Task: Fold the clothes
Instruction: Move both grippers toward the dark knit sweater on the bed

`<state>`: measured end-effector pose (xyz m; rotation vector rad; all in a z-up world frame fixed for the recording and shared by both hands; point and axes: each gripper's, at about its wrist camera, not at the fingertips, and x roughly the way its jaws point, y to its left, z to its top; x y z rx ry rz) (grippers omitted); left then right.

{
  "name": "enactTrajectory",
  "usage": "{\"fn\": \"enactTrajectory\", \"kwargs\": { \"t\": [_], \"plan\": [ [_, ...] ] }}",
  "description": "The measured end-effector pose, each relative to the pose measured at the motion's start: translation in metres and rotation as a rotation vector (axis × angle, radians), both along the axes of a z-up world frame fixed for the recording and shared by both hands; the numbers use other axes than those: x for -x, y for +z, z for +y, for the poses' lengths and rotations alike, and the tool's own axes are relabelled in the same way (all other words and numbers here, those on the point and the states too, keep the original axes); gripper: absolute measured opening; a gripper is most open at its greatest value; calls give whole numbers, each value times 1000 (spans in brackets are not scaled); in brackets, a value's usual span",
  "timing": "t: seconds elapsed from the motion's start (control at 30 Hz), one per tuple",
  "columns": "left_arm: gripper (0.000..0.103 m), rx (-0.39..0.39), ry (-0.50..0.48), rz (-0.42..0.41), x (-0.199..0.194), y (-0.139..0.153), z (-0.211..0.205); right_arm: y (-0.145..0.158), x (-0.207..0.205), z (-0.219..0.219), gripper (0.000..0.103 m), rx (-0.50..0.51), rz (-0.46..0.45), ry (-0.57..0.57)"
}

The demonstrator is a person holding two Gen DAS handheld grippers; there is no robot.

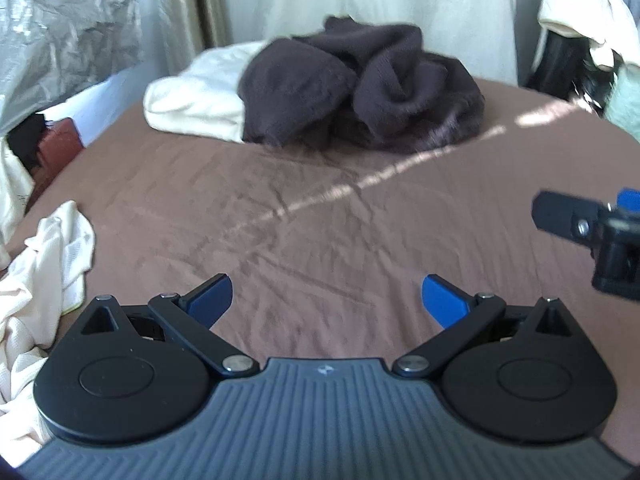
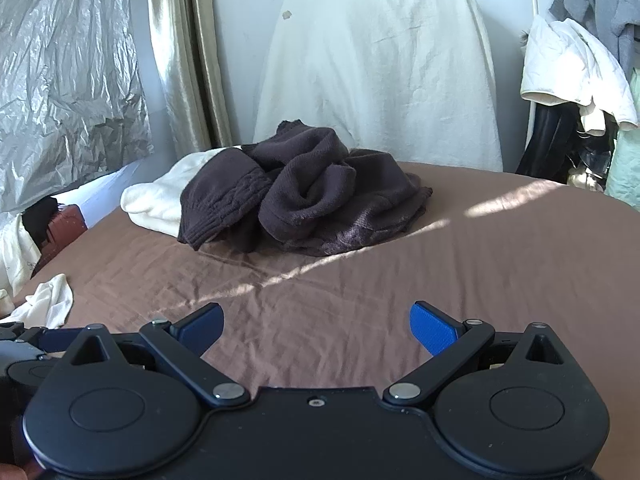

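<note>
Left wrist view: left tongs (image 1: pixel 326 300) spread apart, empty, above the brown bed sheet (image 1: pixel 320 220); dark knitted sweater (image 1: pixel 360 88) heaped far ahead.
Right wrist view: right tongs (image 2: pixel 316 330) apart, empty; sweater crumpled partly on cream cloth (image 2: pixel 156 200).

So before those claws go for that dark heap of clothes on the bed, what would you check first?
1. Left claw open and empty: ok, blue pads spread, nothing between them.
2. Right claw open and empty: ok.
3. Dark brown sweater in sight and unblocked: ok, crumpled in a heap ahead of both claws.
4. Sweater free of other clothes: not ok, it lies partly over a cream garment.
5. Flat space for folding: ok, bare brown sheet lies between claws and heap.
6. A hem or sleeve end to grab: cannot tell for certain; a ribbed edge shows at the heap's left.
</note>
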<state>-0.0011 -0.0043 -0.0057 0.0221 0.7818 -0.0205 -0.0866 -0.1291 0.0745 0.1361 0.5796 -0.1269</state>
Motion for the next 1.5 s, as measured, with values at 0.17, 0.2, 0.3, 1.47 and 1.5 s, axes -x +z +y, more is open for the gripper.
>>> {"fn": "enactTrajectory", "kwargs": {
  "t": [0.17,0.2,0.3,1.47,1.5],
  "plan": [
    [103,-38,-32,17,2,-13,-10,5,1,4,101,-6,20,-4],
    [103,-46,-39,21,3,-16,-12,5,1,4,101,-6,23,-5],
    [103,-22,-50,34,3,-19,-8,0,0,0,101,-1,21,-6],
    [103,125,-53,46,-5,-11,8,-12,1,-5,101,-4,54,-7],
    [103,123,-50,49,-5,-11,8,-12,1,-5,101,-3,56,-9]
  ]
}}
